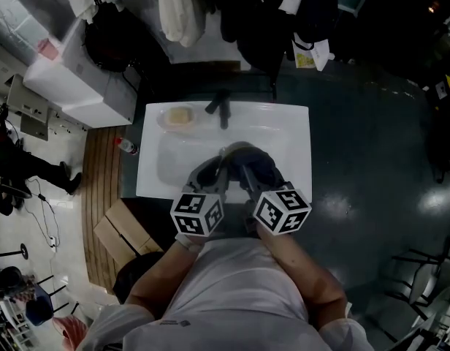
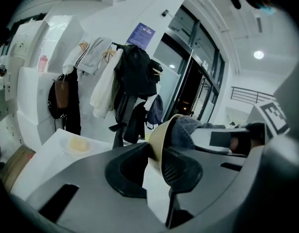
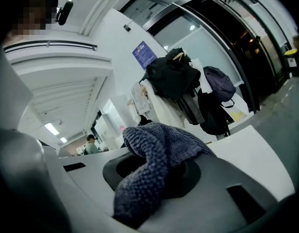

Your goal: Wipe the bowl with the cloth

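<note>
Over the white bench (image 1: 283, 134), left hand-held gripper (image 2: 156, 165) clamps round beige bowl (image 2: 158, 139) — right hand-held gripper (image 3: 157, 171) pinches grey-blue knobbly cloth (image 3: 159, 144) inside it.

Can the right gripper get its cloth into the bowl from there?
Probably yes. The right gripper is shut on the cloth, and the left gripper view shows the cloth inside the bowl, which the left gripper holds tilted by its rim. Nothing lies between them.

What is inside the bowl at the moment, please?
The cloth, held by the right gripper, is pressed into the bowl, which the left gripper clamps by its rim. The cloth covers the bowl's inner floor, so that cannot be seen.
</note>
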